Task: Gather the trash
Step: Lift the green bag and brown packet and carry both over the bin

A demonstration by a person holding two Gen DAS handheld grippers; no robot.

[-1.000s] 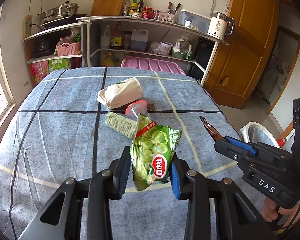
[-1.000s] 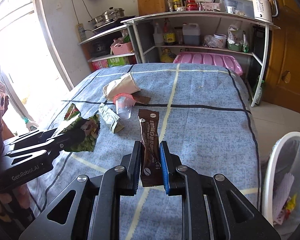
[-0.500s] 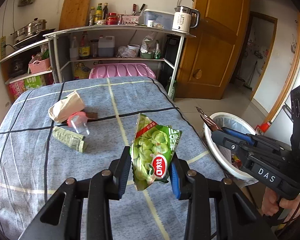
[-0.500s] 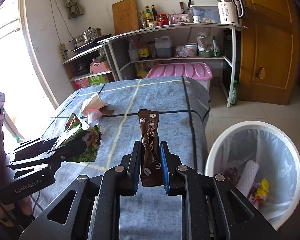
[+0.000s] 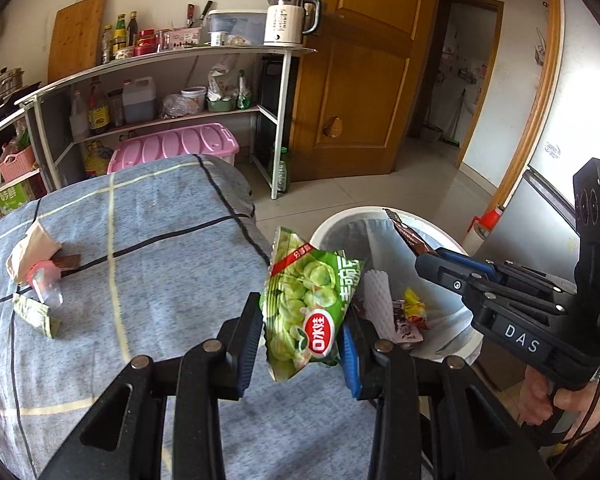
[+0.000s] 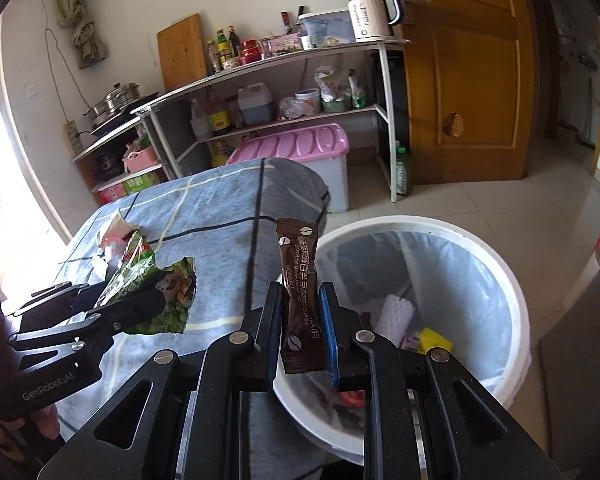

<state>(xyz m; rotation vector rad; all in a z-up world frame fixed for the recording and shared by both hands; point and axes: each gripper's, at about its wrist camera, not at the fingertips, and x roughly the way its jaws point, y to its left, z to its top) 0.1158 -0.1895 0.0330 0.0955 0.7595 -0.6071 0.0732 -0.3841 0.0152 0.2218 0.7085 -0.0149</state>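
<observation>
My left gripper (image 5: 300, 334) is shut on a green snack bag (image 5: 306, 304), held up over the table's right edge beside the bin. My right gripper (image 6: 300, 328) is shut on a brown coffee sachet (image 6: 300, 296), which stands upright over the near rim of the white trash bin (image 6: 516, 304). In the left wrist view the right gripper (image 5: 424, 258) reaches over the bin (image 5: 340, 220) with the sachet (image 5: 406, 236) sticking up from it. The right wrist view shows the left gripper (image 6: 140, 300) and its bag (image 6: 156, 292) at the left, above the blue tablecloth (image 6: 220, 216).
On the blue checked tablecloth (image 5: 140, 240) at the left lie a beige paper bag (image 5: 28, 248), a clear cup with a red rim (image 5: 46, 284) and a green wrapper (image 5: 36, 314). The lined bin holds several wrappers. Behind stand shelves (image 5: 172, 64), a pink storage box (image 5: 172, 148) and a wooden door (image 5: 364, 72).
Both grippers have swung to the right with their wrappers, from over the table's middle to the bin at its right edge. The grips are unchanged.
</observation>
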